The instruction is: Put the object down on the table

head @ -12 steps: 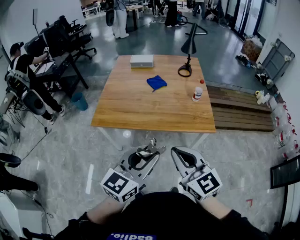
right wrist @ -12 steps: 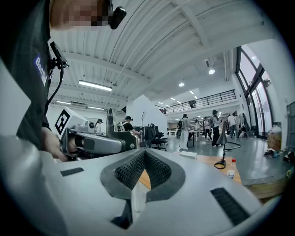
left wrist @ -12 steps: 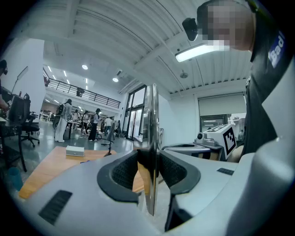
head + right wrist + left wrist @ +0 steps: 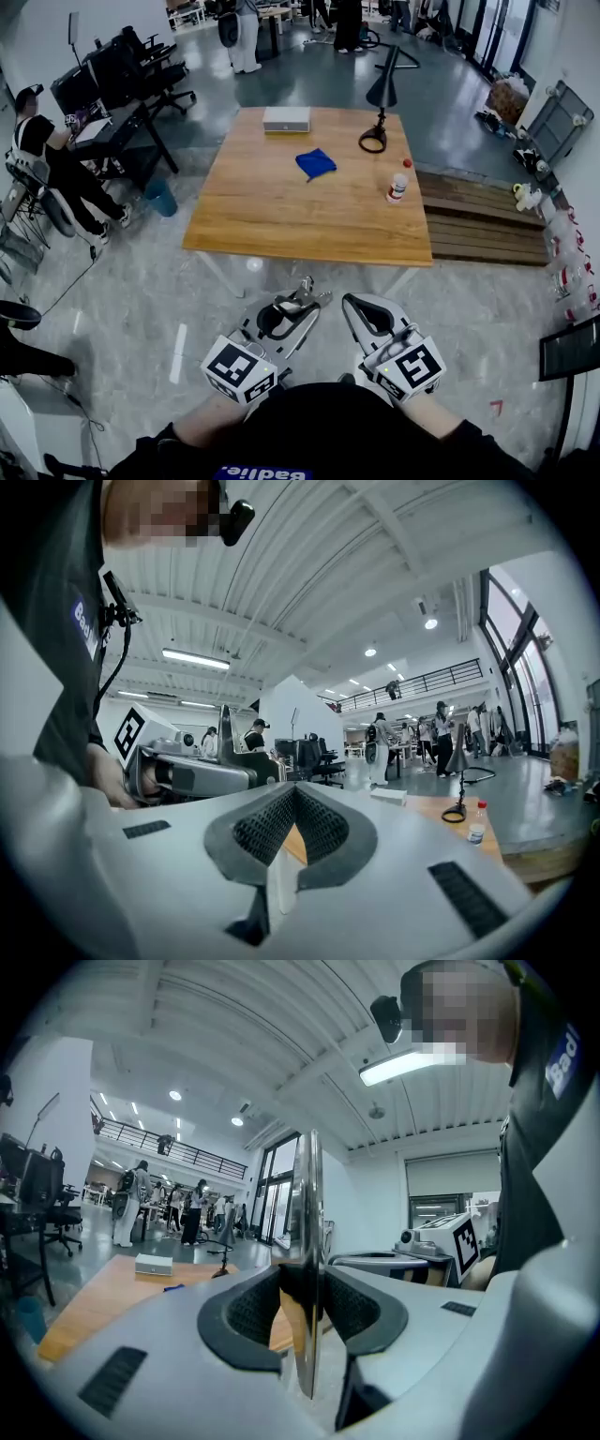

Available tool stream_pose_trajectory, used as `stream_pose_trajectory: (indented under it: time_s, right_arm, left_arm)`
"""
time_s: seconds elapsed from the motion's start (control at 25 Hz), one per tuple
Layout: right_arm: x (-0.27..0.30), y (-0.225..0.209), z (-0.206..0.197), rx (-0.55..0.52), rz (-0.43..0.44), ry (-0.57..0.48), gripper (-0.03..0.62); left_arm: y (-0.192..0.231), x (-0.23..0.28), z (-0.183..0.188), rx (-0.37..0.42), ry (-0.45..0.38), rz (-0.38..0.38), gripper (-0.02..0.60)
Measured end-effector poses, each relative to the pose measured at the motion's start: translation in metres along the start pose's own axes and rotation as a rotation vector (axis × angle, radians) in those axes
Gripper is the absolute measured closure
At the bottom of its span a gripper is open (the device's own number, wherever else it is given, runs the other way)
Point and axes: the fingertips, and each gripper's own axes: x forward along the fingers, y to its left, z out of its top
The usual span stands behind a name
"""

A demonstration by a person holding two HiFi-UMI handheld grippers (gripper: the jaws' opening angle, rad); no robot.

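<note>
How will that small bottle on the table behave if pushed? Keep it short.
The bottle stands upright and narrow, so a high push would likely tip it. Its round body would probably roll once down. It looks small, so probably light.

White box (image 4: 286, 119) sitting behind blue cloth (image 4: 316, 163). Black desk lamp (image 4: 380, 94) standing right of the box. Red-capped bottle (image 4: 397, 187) standing upright near a small red object (image 4: 406, 163). Blue bin (image 4: 160, 199) sitting on the floor, seated person (image 4: 47, 155) sitting at left.
</note>
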Motion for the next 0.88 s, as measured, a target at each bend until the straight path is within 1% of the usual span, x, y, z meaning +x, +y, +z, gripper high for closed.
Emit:
stream_pose_trajectory:
  time_s: [0.16,0.36,0.64,0.88]
  right_arm:
    - [-0.002,-0.005,0.000,0.026,0.015,-0.013,0.591]
    - [-0.006,-0.023,0.001,0.040,0.022,-0.017,0.591]
    - [-0.017,-0.064,-0.003,0.058,0.056,-0.027,0.591]
    - [-0.031,-0.098,-0.008,0.063,0.101,-0.031,0.591]
  left_arm:
    - [0.000,0.005,-0.001,-0.007,0.006,0.011,0.436]
    - [0.000,0.020,0.000,-0.005,0.014,0.025,0.436]
    - [-0.008,0.058,0.000,-0.007,0.020,0.055,0.436]
    - [-0.021,0.090,0.001,0.002,0.019,0.108,0.436]
